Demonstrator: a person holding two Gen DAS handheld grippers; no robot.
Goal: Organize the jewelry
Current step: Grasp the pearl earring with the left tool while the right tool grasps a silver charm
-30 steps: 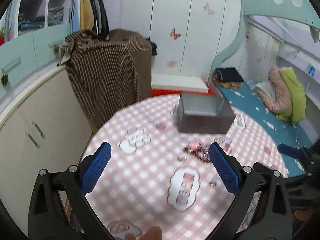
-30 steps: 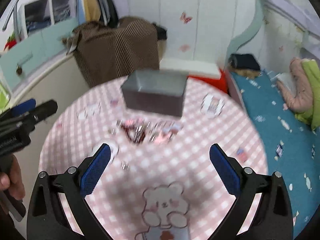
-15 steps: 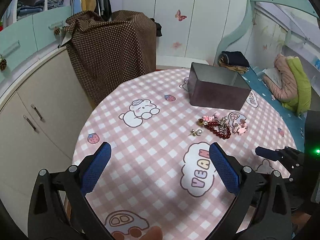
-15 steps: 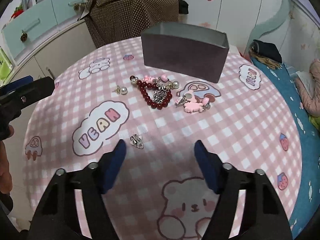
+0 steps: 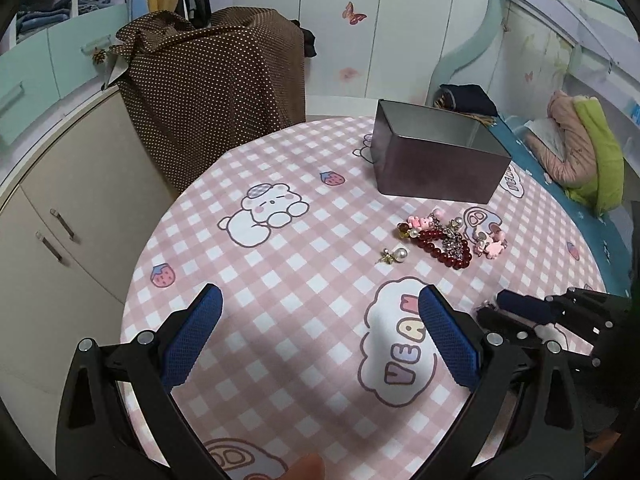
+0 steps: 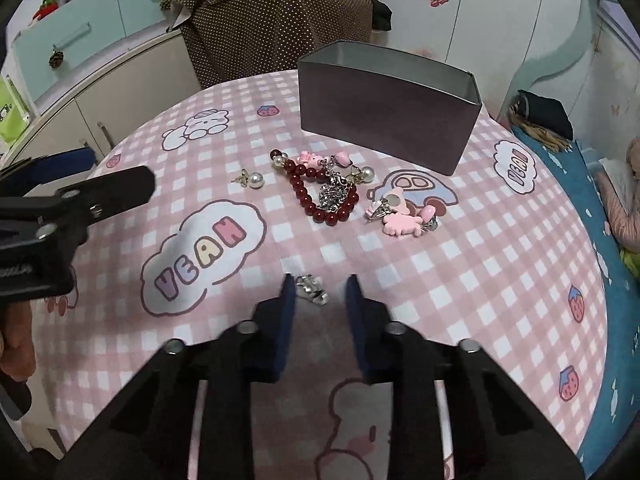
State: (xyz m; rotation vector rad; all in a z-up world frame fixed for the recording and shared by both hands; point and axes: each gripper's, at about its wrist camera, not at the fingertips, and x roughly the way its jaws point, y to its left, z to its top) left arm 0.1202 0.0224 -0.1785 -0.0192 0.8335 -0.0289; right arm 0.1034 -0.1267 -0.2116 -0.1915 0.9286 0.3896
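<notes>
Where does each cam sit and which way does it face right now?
Left wrist: on the left gripper, raised over the near table edge, facing across the table to the tin box; its open blue fingers and a fingertip at the bottom show.
Right wrist: on the right gripper, low, facing the box; fingers narrowed around a small silver piece, contact unclear; the left gripper shows at left.
Shared: box, red bead bracelet, pearl earring.
</notes>
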